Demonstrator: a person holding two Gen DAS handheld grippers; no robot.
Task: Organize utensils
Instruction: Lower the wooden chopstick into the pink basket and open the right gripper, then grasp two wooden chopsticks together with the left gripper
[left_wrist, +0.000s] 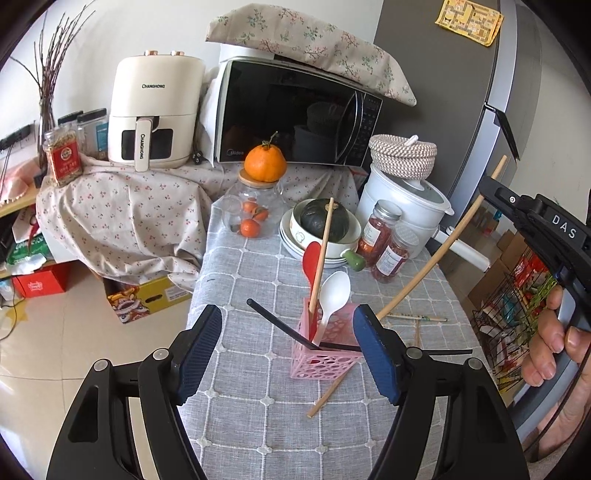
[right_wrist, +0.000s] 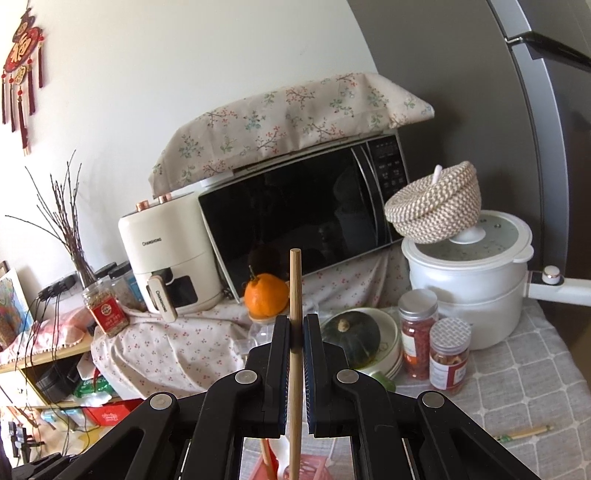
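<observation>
A: Chopstick (right_wrist: 295, 354) location?
B: Upright, clamped in right hand-held gripper (right_wrist: 295, 332). Left hand-held gripper (left_wrist: 288, 354) released, empty, pink holder (left_wrist: 325, 350) between its fingers on desk (left_wrist: 258, 424).
A: Counts in holder?
B: Two spoons, red (left_wrist: 311, 258) and white (left_wrist: 334, 291); one wooden chopstick (left_wrist: 322, 254); one black straw (left_wrist: 280, 323).

Bright, even daylight in both views. Soft, faint shadows on the grey tablecloth (left_wrist: 258, 369). Microwave door (right_wrist: 295, 221) mirrors the room darkly. Floor tiles (left_wrist: 55, 354) show mild sheen. Strong fisheye bending, black vignette at corners. Focus sharp; near gripper parts slightly soft.
</observation>
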